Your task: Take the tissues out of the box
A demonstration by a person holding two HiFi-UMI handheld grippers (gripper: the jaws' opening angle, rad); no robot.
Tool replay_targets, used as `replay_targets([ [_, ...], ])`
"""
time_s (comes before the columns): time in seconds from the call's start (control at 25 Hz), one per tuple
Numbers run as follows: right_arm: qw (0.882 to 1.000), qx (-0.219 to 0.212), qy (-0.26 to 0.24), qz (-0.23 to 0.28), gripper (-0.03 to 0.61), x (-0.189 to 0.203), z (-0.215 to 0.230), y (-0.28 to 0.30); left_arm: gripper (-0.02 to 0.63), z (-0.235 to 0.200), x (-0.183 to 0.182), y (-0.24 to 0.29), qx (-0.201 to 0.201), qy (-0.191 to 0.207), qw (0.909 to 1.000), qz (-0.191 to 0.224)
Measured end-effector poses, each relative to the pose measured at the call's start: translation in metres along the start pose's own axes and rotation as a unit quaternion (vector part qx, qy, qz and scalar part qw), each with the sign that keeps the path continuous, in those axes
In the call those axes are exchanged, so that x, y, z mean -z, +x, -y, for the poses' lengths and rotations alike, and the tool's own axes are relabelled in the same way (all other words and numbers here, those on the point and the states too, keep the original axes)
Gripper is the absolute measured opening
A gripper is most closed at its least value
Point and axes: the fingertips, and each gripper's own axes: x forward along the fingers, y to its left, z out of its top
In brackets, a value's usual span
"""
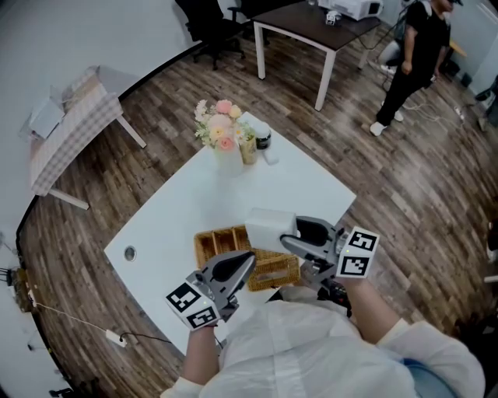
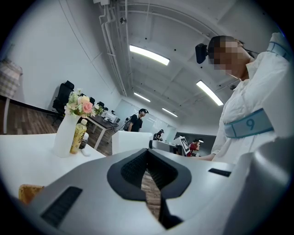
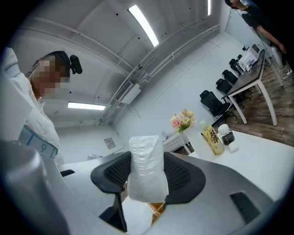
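Note:
My right gripper (image 1: 289, 234) is shut on a white plastic pack of tissues (image 1: 270, 227) and holds it just above the far right corner of a wicker basket (image 1: 222, 244) on the white table (image 1: 179, 210). In the right gripper view the pack (image 3: 146, 167) stands upright, pinched between the two black pads (image 3: 183, 174). Over the basket's near edge my left gripper (image 1: 247, 263) is shut with nothing in it. In the left gripper view its tips (image 2: 148, 153) meet, and the pack (image 2: 132, 142) shows beyond them.
A white vase of flowers (image 1: 224, 140), a yellow bottle (image 1: 249, 148) and a small dark jar (image 1: 263, 140) stand at the table's far corner. Beyond it are a dark table (image 1: 311, 23), a cloth-covered chair (image 1: 74, 116) and a walking person (image 1: 412, 54).

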Motion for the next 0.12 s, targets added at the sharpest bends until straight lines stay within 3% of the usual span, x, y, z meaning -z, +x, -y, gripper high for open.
replay_targets([
  [0.12,1.0,-0.001,0.002,-0.004,0.241,0.0029,-0.0008,-0.0026,0.002,0.0007,0.0029,-0.0003,-0.001,0.0,1.0,0.0],
])
